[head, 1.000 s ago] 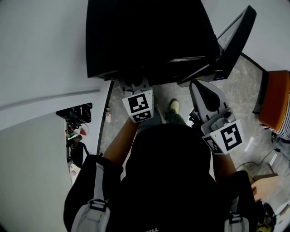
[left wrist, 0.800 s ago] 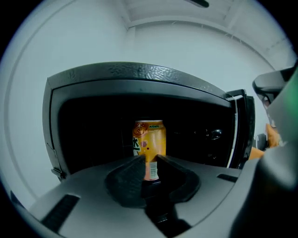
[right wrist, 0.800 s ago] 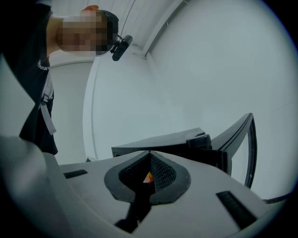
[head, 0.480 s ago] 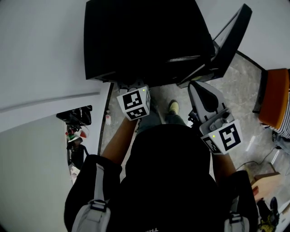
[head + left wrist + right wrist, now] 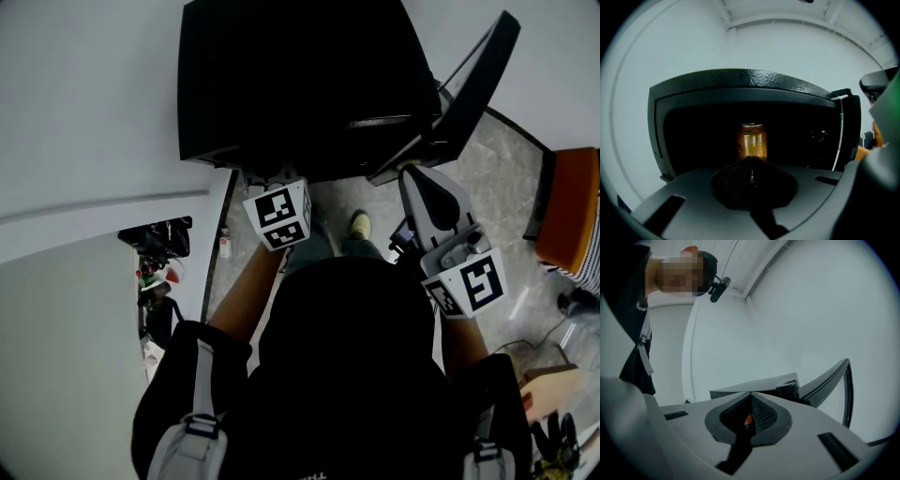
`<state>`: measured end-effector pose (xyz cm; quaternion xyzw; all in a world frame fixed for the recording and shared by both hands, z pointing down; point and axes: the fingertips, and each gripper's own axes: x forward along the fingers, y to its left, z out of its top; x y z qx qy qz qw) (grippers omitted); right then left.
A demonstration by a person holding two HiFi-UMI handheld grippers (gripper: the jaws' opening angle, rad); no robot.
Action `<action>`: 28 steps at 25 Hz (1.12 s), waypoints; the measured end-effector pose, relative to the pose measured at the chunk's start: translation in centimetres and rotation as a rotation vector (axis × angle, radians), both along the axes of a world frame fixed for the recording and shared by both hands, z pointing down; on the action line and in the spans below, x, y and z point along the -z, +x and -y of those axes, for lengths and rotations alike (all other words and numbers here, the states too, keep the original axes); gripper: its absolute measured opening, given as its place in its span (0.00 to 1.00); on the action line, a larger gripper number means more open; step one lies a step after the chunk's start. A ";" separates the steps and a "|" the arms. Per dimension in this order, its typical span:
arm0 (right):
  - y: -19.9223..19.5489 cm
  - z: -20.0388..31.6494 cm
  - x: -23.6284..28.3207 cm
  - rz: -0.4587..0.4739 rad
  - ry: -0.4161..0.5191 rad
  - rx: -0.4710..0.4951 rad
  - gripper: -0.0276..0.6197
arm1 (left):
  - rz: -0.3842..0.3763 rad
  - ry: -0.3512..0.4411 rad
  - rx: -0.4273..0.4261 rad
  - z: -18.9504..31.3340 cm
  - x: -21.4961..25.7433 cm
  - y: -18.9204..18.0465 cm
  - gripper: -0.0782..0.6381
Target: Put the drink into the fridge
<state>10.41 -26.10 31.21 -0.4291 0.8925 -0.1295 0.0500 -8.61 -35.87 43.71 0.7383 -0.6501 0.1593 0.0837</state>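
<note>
An orange can (image 5: 752, 139), label too blurred to read, stands upright inside the open fridge (image 5: 740, 84), beyond the left claw (image 5: 751, 159), jaws together and empty; the right claw (image 5: 750, 394) looks closed too.

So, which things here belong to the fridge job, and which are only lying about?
Job: orange metal drink can; black box-shaped mini fridge; its open door; left gripper.
Lying about: orange padded seat; small clutter by the white wall.
</note>
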 end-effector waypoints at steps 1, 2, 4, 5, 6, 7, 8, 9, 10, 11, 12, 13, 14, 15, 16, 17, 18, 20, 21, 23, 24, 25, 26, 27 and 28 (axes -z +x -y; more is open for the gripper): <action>0.3 0.0 0.0 -0.003 0.004 0.003 0.06 | 0.001 0.002 -0.003 -0.3 0.2 0.1 0.12; 0.5 0.0 0.0 -0.011 0.005 0.007 0.06 | -0.001 0.002 -0.005 -0.7 0.3 0.2 0.12; 1.2 0.1 0.0 -0.026 0.003 0.012 0.06 | -0.015 -0.007 -0.007 -1.6 0.6 0.2 0.12; 1.5 0.1 -0.1 -0.033 -0.001 0.012 0.06 | -0.021 -0.013 -0.008 -2.2 0.7 0.2 0.12; 1.9 0.1 -0.1 -0.042 -0.006 0.013 0.06 | -0.025 -0.020 -0.011 -2.8 0.7 0.2 0.12; 2.3 0.1 -0.2 -0.050 -0.010 0.015 0.06 | -0.025 -0.028 -0.017 -3.3 0.8 0.3 0.12; 2.6 0.1 -0.3 -0.056 -0.012 0.017 0.06 | -0.024 -0.035 -0.025 -3.9 0.9 0.4 0.12; 3.0 0.0 -0.3 -0.060 -0.014 0.019 0.06 | -0.026 -0.043 -0.033 -4.4 1.1 0.5 0.12; 3.4 0.0 -0.3 -0.063 -0.017 0.021 0.06 | -0.031 -0.048 -0.040 -4.8 1.4 0.7 0.12; 3.8 -0.1 -0.3 -0.063 -0.020 0.023 0.06 | -0.037 -0.050 -0.048 -5.2 1.7 0.9 0.12; 4.2 -0.2 -0.3 -0.061 -0.024 0.025 0.06 | -0.043 -0.050 -0.054 -5.6 2.2 1.2 0.12; 4.6 -0.3 -0.3 -0.058 -0.028 0.025 0.06 | -0.048 -0.047 -0.059 -6.0 2.6 1.3 0.12; 4.9 -0.4 -0.3 -0.054 -0.031 0.027 0.06 | -0.053 -0.037 -0.061 -6.3 3.1 1.4 0.12; 5.1 -0.5 -0.3 -0.051 -0.034 0.029 0.06 | -0.060 -0.021 -0.060 -6.6 3.7 1.4 0.12; 5.1 -0.5 -0.3 -0.050 -0.036 0.032 0.06 | -0.069 0.001 -0.057 -6.9 4.3 1.3 0.12; 5.2 -0.5 -0.4 -0.050 -0.036 0.033 0.06 | -0.075 0.024 -0.057 -7.1 4.9 1.2 0.12; 5.2 -0.6 -0.4 -0.050 -0.036 0.032 0.06 | -0.079 0.041 -0.061 -7.4 5.4 1.2 0.12; 5.1 -0.7 -0.4 -0.046 -0.036 0.029 0.06 | -0.081 0.056 -0.076 -7.6 6.1 1.3 0.12; 4.9 -0.8 -0.5 -0.042 -0.037 0.029 0.06 | -0.086 0.054 -0.081 -7.7 6.3 1.2 0.12; 4.6 -0.9 -0.7 -0.034 -0.044 0.030 0.06 | -0.098 0.047 -0.087 -7.9 6.6 1.1 0.12; 4.5 -1.0 -0.8 -0.032 -0.049 0.029 0.06 | -0.097 0.046 -0.094 -7.9 6.7 1.1 0.12; 4.4 -1.1 -0.9 -0.031 -0.054 0.028 0.06 | -0.095 0.049 -0.103 -8.0 6.8 1.1 0.12; 4.3 -1.1 -1.0 -0.033 -0.057 0.026 0.06 | -0.093 0.052 -0.110 -8.0 6.9 1.2 0.12; 4.3 -1.1 -1.1 -0.037 -0.059 0.026 0.06 | -0.094 0.053 -0.116 -8.1 6.9 1.2 0.12; 4.2 -1.2 -1.2 -0.041 -0.059 0.024 0.06 | -0.097 0.053 -0.121 -8.2 7.0 1.2 0.12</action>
